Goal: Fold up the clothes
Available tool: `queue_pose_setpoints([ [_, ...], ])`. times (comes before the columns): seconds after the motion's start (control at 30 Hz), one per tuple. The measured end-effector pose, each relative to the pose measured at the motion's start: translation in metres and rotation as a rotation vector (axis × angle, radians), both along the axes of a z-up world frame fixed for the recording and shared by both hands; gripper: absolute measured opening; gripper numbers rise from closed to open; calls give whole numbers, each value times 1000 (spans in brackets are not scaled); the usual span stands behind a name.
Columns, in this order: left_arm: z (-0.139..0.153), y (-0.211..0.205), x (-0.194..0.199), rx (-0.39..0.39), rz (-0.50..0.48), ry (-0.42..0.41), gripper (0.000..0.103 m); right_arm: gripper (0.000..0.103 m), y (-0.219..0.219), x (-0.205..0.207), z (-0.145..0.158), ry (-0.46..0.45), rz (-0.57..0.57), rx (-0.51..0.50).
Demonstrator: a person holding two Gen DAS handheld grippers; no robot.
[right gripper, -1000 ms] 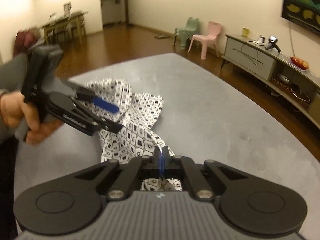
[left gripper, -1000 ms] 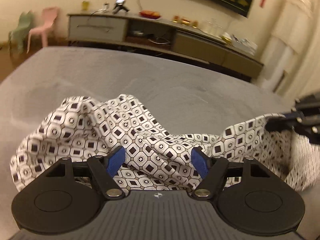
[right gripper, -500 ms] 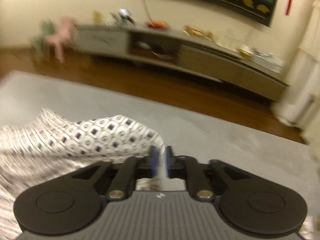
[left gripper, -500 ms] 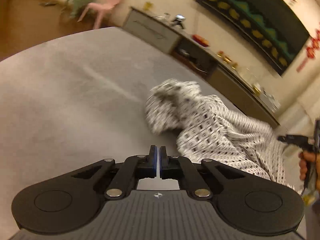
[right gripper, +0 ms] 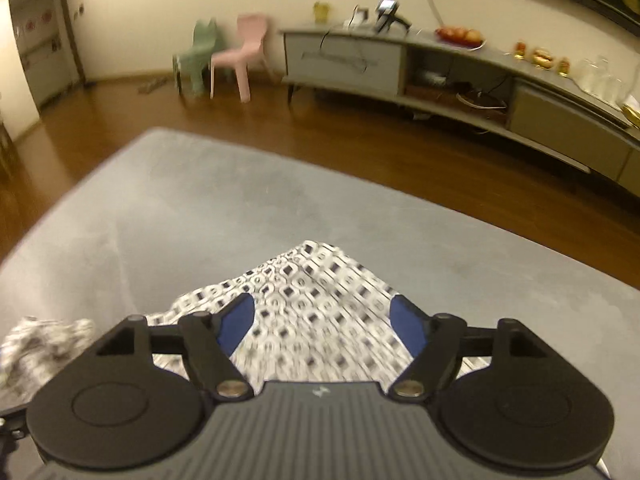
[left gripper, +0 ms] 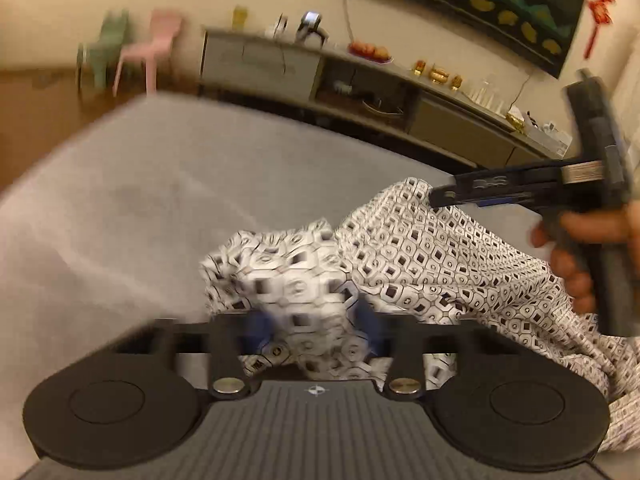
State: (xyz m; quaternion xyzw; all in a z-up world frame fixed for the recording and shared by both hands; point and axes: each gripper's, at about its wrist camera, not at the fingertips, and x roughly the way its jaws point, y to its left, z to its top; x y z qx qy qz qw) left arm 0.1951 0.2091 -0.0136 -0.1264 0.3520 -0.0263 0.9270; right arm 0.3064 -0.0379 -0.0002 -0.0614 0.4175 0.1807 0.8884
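Both hand-held grippers pointed down at the patterned garment (left gripper: pixel 440 248), which lay crumpled on a grey padded surface (left gripper: pixel 160 200). Left hand-held gripper (left gripper: pixel 312 320): its jaws stood partly apart and were opening, with a bunched fold of the cloth between the blue pads (left gripper: pixel 256 328); blur hid whether the pads pressed on it. Right hand-held gripper (right gripper: pixel 324 320): its jaws were wide and opening, the fabric spread flat beneath and between its blue pads (right gripper: pixel 236 320), neither of them touching it as far as could be seen.

From the left hand-held gripper the cloth ran away forward and to its right, its long axis slanting toward the right hand-held gripper, seen there side-on in a person's hand (left gripper: pixel 588 248) at the garment's far edge. From the right one a pointed corner of the cloth lay straight ahead, close in; the right hand seemed the nearer to a clean edge.

The garment's shape, collar or sleeves could not be made out, and its near part was cut off behind both bodies. A long low cabinet (right gripper: pixel 440 68) stood well beyond.
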Motion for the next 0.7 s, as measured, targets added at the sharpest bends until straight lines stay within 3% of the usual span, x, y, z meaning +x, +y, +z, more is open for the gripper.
queue_pose_setpoints([
  [0.07, 2, 9, -6, -61, 6, -17, 10, 75, 14, 12, -13, 9, 21, -51],
  [0.1, 3, 14, -9, -91, 9, -26, 7, 73, 21, 17, -19, 13, 32, -76],
  [0.13, 4, 19, -13, -123, 12, -36, 5, 56, 27, 21, -25, 22, 45, -94],
  [0.17, 8, 26, -21, -161, 13, -53, 4, 20, 35, 25, -28, 37, 62, -98],
  [0.2, 13, 31, -31, -176, 16, -74, 3, 2, 45, 31, -28, 48, 79, -96],
  [0.33, 21, 58, -70, -267, 71, -108, 3, 0, 61, 30, -12, -19, 118, -90],
  [0.4, 24, 69, -90, -333, 119, -124, 3, 0, 64, 33, 12, -88, 90, -46],
  [0.5, 18, 78, -110, -370, 220, -118, 3, 0, 69, 35, 52, -203, 55, 69],
  [0.6, -10, 93, -105, -472, 316, 22, 3, 1, 84, 41, 66, -241, 9, 86],
  [0.63, -15, 97, -105, -506, 324, 48, 3, 8, 88, 47, 60, -194, 6, 69],
  [0.7, -14, 100, -108, -523, 328, 44, 3, 33, 95, 54, 36, -46, 50, 27],
])
